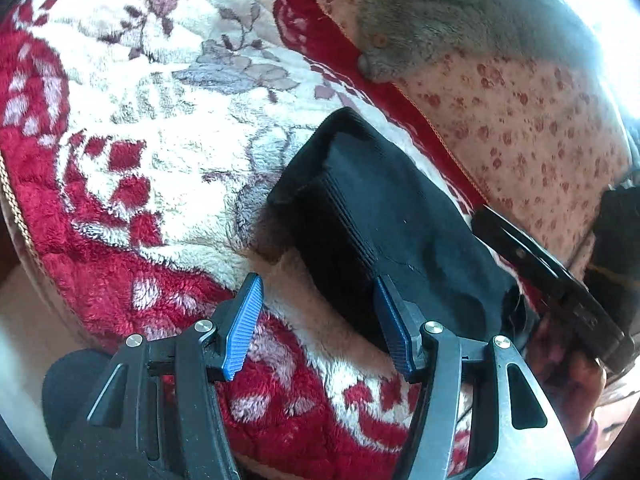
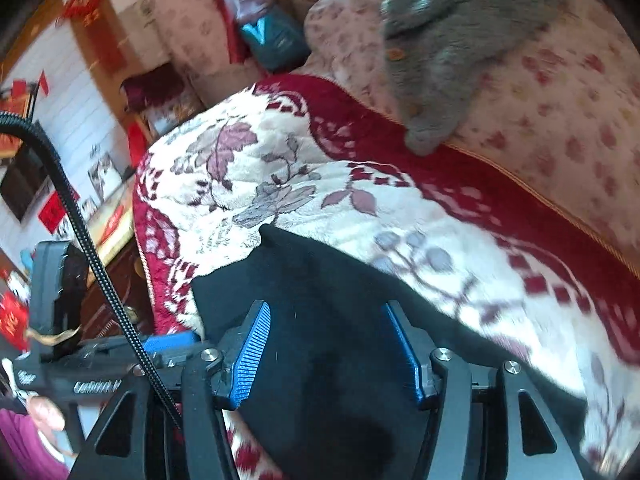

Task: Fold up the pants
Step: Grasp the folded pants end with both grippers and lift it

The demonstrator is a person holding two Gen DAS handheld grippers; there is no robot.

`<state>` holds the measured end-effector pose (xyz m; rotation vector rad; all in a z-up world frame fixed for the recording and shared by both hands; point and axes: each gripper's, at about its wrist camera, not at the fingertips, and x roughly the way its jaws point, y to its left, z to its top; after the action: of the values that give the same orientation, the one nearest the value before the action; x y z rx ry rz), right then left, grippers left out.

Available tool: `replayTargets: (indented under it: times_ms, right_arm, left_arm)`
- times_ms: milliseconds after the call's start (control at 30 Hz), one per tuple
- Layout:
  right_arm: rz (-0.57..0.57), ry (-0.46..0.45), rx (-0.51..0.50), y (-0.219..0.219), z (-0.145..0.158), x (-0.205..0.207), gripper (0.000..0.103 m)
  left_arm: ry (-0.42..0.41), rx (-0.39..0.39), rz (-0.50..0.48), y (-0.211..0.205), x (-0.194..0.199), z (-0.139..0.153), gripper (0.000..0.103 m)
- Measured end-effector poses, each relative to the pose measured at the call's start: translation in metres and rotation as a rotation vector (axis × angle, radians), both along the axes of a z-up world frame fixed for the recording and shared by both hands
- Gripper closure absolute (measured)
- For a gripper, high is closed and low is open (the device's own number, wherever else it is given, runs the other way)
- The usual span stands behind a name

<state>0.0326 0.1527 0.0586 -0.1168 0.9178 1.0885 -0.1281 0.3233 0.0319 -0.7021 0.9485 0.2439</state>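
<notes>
My left gripper [image 1: 318, 292] had its jaws spread, blue ribbed pads apart w/ nothing pinched. Left pad hung over the fuzzy blanket [image 1: 120, 128]; right pad sat at the near edge of the black pants [image 1: 384, 216], touching or just above, couldn't tell which. My right gripper [image 2: 326, 320] was also spread, both pads wide apart, w/ pants [image 2: 320, 280] lying under and between them but not pinched; fabric looked loose there.

Pants looked like a compact black bundle, already folded over on itself. In the left wrist view I saw a squared corner pointing away from me, a ribbed band running across the middle, prob. waistband or cuff, and a stacked edge of layers along the left side. Surface mostly smooth, a soft dip near the right end. In the right wrist view the far edge ran diagonally w/ a small peak at the upper left; details lost in the dark cloth + blur.

Bundle lay on the red-and-cream floral blanket, near its red border, beside a pink spotted cover [image 1: 532, 128]. A grey cat [image 1: 432, 16] sat on that cover, well apart from the pants. The other gripper's black frame [image 1: 552, 280] showed at the right in the left view, a hand [image 1: 568, 376] below it.
</notes>
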Motion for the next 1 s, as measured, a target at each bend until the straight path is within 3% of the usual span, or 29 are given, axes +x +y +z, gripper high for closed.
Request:
replayTargets:
  times_ms: [100, 200, 333, 500, 533, 633, 667, 733, 767, 833, 1000]
  right_arm:
    - [0.05, -0.013, -0.022, 0.028, -0.004, 0.006, 0.046]
    - [0.103, -0.043, -0.07, 0.057, -0.01, 0.009, 0.045]
    - [0.185, -0.09, -0.137, 0.091, -0.018, 0.01, 0.045]
    - [0.248, -0.098, -0.193, 0.12, -0.027, 0.018, 0.046]
    - [0.26, -0.094, -0.198, 0.126, -0.029, 0.019, 0.055]
    - [0.268, -0.135, -0.25, 0.139, -0.038, 0.017, 0.078]
    - [0.27, -0.149, -0.253, 0.14, -0.039, 0.015, 0.083]
    - [0.257, -0.153, -0.231, 0.137, -0.036, 0.014, 0.091]
    - [0.246, -0.149, -0.212, 0.133, -0.032, 0.015, 0.091]
    - [0.223, -0.116, -0.159, 0.123, -0.023, 0.017, 0.093]
    - [0.153, -0.073, -0.014, 0.084, 0.014, 0.018, 0.093]
  left_arm:
    - [-0.031, -0.006, 0.017, 0.002, 0.002, -0.001, 0.046]
    - [-0.046, 0.001, 0.017, 0.002, 0.008, -0.004, 0.038]
    - [-0.059, -0.042, 0.031, 0.01, 0.016, -0.012, 0.035]
    - [-0.092, -0.007, 0.006, 0.006, 0.025, -0.013, 0.021]
    - [-0.107, 0.005, -0.004, 0.005, 0.027, -0.014, 0.016]
    - [-0.153, 0.067, 0.0, 0.0, 0.031, -0.015, 0.016]
    - [-0.169, 0.078, -0.001, 0.0, 0.032, -0.015, 0.027]
    - [-0.174, 0.088, -0.001, 0.005, 0.034, -0.017, 0.061]
    - [-0.197, 0.04, -0.023, 0.008, 0.035, -0.018, 0.07]
    - [-0.215, 0.021, -0.032, 0.009, 0.033, -0.013, 0.077]
    - [-0.307, 0.069, -0.078, -0.013, 0.024, 0.028, 0.08]
